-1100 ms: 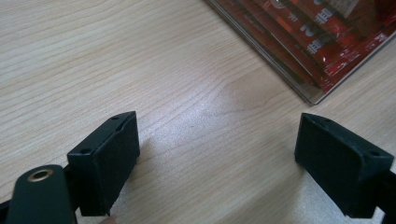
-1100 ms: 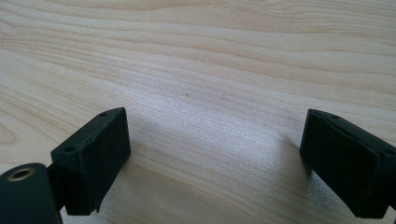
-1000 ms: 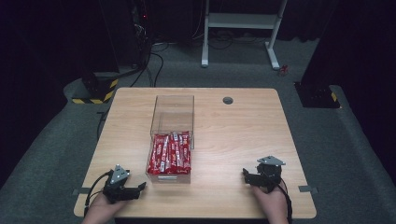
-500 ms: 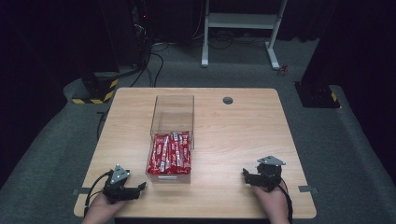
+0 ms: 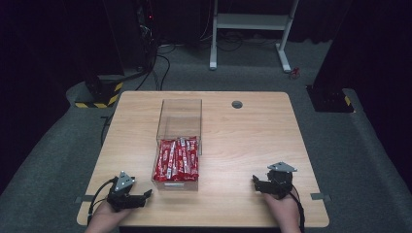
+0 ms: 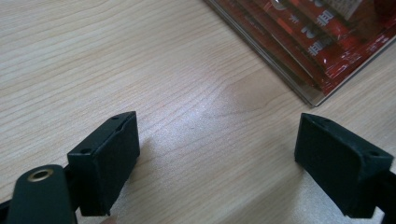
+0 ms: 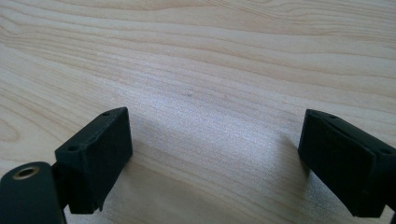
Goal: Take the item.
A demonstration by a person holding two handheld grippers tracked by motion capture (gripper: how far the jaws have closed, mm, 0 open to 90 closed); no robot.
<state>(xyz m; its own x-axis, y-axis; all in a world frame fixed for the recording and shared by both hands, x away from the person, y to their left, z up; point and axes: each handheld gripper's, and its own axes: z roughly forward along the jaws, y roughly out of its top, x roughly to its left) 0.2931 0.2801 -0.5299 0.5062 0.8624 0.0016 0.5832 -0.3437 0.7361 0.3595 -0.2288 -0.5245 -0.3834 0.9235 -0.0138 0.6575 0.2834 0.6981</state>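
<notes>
Near the left gripper [image 6: 217,163] (jaws apart) lie red packets [image 6: 322,32]

Clear box [image 5: 179,127] mid-table — sides open.

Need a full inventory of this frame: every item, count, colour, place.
Table: one, light wood, centre of the high view.
Clear box: one, transparent, left of table centre, long side running away from the person.
Red packets: several, exact count unclear, red with white print, in the near half of the box.
Round hole cover: one, grey, far side of table.
White frame: one, on the floor beyond the table.
Left gripper: one, black, near left edge, jaws apart.
Right gripper: one, black, near right edge, jaws apart.
</notes>
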